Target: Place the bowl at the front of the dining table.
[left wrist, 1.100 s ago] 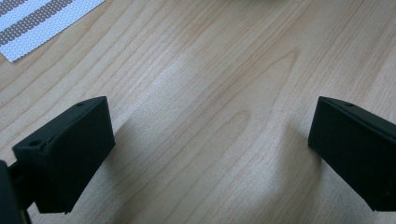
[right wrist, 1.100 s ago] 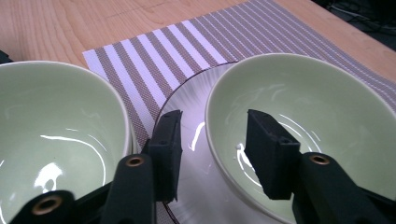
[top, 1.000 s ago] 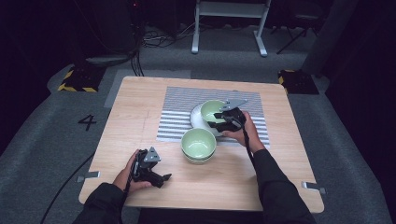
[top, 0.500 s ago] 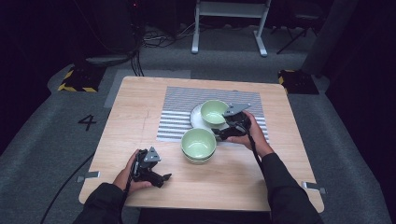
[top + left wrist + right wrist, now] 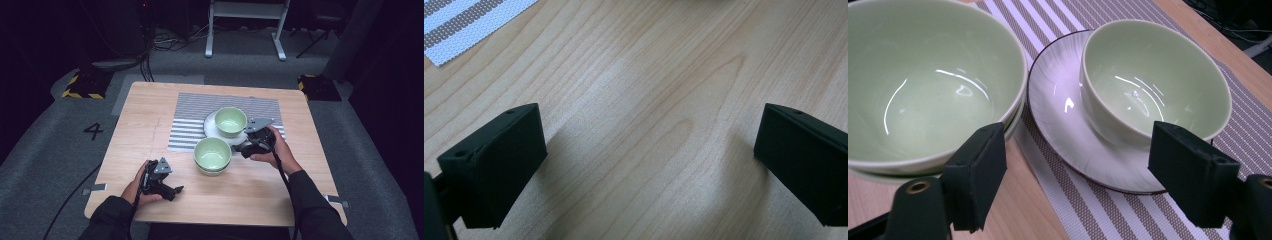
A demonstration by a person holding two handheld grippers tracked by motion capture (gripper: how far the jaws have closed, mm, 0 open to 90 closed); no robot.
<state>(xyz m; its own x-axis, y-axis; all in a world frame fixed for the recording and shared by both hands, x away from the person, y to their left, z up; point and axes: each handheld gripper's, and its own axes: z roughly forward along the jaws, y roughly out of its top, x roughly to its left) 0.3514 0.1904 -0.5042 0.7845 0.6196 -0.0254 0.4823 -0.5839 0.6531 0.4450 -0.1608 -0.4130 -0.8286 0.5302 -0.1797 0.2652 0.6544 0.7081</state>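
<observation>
Underneath — pale wooden table (image 5: 150, 120), striped mat (image 5: 192, 122), grey floor (image 5: 50, 150)

One legible mark: the numeral "4" (image 5: 93, 131), dark on the grey floor (image 5: 45, 150) left of the table (image 5: 145, 107). Nothing readable on the bowls, plate, striped mat or grippers.

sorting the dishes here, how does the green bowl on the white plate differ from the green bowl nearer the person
The pale green ceramic bowl on the white plate looks smaller than the pale green ceramic bowl nearer the person. The first stands alone on the round white plate, on the striped mat; the second is nested in another bowl, mostly on bare wooden table. Both are upright, empty and glossy.
</observation>
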